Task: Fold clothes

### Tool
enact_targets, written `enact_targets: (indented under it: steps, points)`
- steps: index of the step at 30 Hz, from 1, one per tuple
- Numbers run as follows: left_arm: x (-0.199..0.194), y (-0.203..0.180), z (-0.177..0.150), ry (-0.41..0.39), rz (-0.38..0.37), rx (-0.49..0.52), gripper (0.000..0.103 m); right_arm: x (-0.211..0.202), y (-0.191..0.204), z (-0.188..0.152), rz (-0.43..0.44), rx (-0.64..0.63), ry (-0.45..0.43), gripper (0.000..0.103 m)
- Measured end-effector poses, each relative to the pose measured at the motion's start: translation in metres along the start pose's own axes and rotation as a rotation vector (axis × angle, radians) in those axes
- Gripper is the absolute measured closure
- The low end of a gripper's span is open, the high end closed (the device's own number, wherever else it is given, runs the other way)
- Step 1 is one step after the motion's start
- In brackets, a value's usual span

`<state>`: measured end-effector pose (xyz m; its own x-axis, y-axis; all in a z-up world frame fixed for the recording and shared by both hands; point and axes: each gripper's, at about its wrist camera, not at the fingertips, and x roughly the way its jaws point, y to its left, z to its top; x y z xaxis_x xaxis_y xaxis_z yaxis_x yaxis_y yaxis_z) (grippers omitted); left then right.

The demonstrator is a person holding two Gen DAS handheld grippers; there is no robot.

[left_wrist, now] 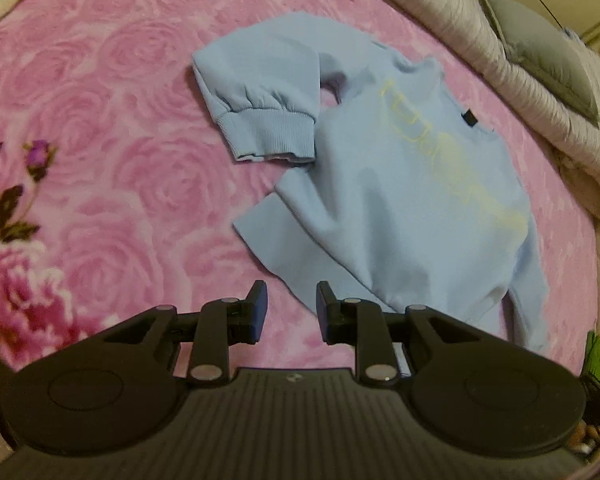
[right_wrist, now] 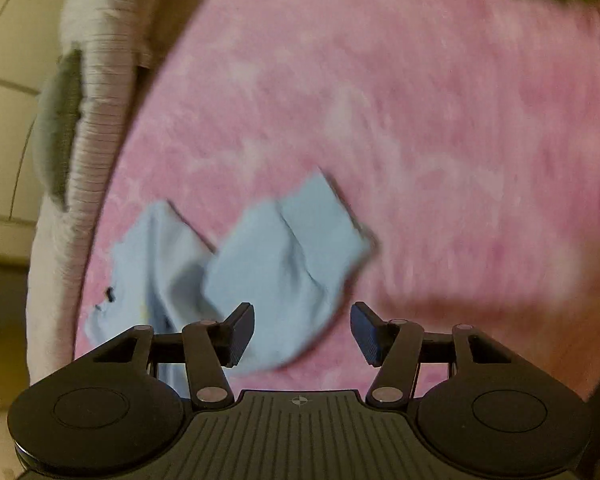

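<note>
A: We're hovering the left hand-held gripper [left_wrist: 288, 308] low over the pink rose bedspread [left_wrist: 112, 184], fingers spread apart and pinching nothing, just short of the sweatshirt's near hem corner [left_wrist: 260, 224].

B: And we're carrying the right hand-held gripper [right_wrist: 302, 332] the same way, spread wide and empty, though its view is blurring, so we're not reading fine detail there.

A: Just beyond our left fingers, the light blue sweatshirt [left_wrist: 400, 208] is lying flat on the bed, chest print up. That's probably so we can work from the hem.

B: From the right side we're seeing the sleeve cuff [right_wrist: 324, 216] doubled over the body. In the left view that sleeve [left_wrist: 260, 92] is lying bent back on itself, cuff pointing toward us.

A: So we're judging the fold as barely begun; that sleeve wants straightening or tucking across the chest.

B: Farther off, we're looking at a grey pillow [left_wrist: 548, 56] resting on the pale quilt [left_wrist: 440, 12] along the bed's edge, well apart from the garment.
</note>
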<state>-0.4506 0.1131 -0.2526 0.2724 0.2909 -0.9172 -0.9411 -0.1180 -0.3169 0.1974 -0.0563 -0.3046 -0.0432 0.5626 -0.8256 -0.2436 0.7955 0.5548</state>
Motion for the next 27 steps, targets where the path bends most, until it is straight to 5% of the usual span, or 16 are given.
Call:
enact_targets:
  steps: [6, 7, 8, 10, 13, 15, 18, 21, 23, 27]
  points:
    - [0.034, 0.014, 0.024, -0.001, -0.016, 0.041, 0.083, 0.064, -0.030, 0.011, -0.028, 0.134, -0.137, 0.051]
    - [0.038, 0.015, 0.028, 0.001, -0.013, 0.043, 0.083, 0.067, -0.024, 0.015, -0.043, 0.120, -0.148, 0.066]
    - [0.040, 0.015, 0.032, -0.001, -0.013, 0.048, 0.083, 0.067, -0.014, 0.019, -0.044, 0.063, -0.153, 0.097]
    - [0.039, 0.012, 0.040, -0.008, -0.030, 0.072, 0.083, 0.051, 0.005, 0.028, 0.019, -0.055, -0.182, 0.097]
    - [0.035, 0.007, 0.049, -0.028, -0.054, 0.138, 0.081, -0.009, 0.039, 0.047, 0.113, -0.217, -0.384, 0.097]
    - [0.037, 0.007, 0.052, -0.032, -0.041, 0.175, 0.081, -0.043, 0.051, 0.061, 0.067, -0.259, -0.557, 0.096]
    - [0.048, 0.012, 0.053, -0.022, -0.041, 0.208, 0.081, -0.066, 0.047, 0.084, -0.077, -0.245, -0.666, 0.085]
    - [0.058, 0.021, 0.051, -0.013, -0.057, 0.221, 0.078, -0.060, 0.029, 0.076, -0.062, -0.198, -0.504, 0.073]
    - [0.063, 0.027, 0.049, -0.007, -0.072, 0.226, 0.073, -0.044, 0.021, 0.040, -0.028, -0.254, -0.377, 0.062]
    - [0.074, 0.036, 0.044, 0.005, -0.102, 0.253, 0.069, 0.005, 0.005, -0.057, 0.038, -0.323, -0.077, 0.060]
